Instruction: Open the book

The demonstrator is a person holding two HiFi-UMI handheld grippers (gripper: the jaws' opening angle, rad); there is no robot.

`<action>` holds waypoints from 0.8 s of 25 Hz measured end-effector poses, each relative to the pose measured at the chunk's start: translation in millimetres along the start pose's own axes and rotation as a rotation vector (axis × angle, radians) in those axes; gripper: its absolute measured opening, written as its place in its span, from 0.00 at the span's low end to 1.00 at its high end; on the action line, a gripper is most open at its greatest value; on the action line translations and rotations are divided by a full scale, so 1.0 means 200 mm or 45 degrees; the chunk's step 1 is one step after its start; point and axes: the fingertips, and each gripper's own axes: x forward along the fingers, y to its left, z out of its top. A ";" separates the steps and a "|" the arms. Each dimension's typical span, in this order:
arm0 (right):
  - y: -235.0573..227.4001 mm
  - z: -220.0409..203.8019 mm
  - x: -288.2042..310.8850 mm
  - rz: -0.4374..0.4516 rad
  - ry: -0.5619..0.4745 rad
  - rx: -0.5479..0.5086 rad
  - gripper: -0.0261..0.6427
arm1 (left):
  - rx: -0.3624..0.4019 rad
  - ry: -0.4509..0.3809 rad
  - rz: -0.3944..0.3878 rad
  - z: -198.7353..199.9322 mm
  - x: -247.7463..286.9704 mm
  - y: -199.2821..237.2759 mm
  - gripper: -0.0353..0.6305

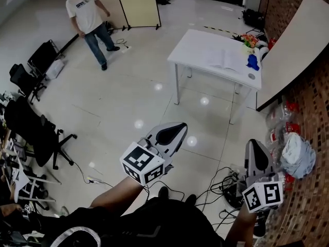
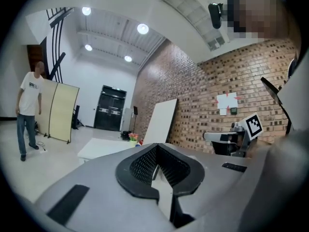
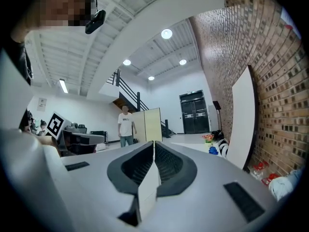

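A white table (image 1: 198, 48) stands across the shiny floor, well ahead of both grippers. On it a white book (image 1: 224, 60) lies flat; it is too far off to make out its pages. Beside it are a blue object (image 1: 252, 62) and a bunch of flowers (image 1: 250, 40). My left gripper (image 1: 181, 126) is held level in mid-air, pointing toward the table, jaws together and empty (image 2: 157, 146). My right gripper (image 1: 253, 143) is level too, shut with nothing between its jaws (image 3: 154, 143). In the left gripper view the table (image 2: 104, 149) is small and far.
A person in a white T-shirt (image 1: 90, 19) stands at the back left by a yellow folding screen (image 1: 138, 4). Office chairs (image 1: 36, 133) line the left side. Cables (image 1: 221, 184) trail on the floor near my feet. A white board (image 1: 293, 45) leans on the brick wall, with bags (image 1: 298, 153) below it.
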 end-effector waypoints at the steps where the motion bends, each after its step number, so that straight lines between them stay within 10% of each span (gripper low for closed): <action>1: 0.04 0.00 -0.01 -0.005 -0.004 0.000 0.05 | 0.000 -0.006 -0.009 0.00 -0.03 0.00 0.06; 20: 0.26 0.03 -0.04 -0.025 0.013 -0.015 0.05 | -0.018 -0.043 -0.030 0.04 -0.26 0.00 0.06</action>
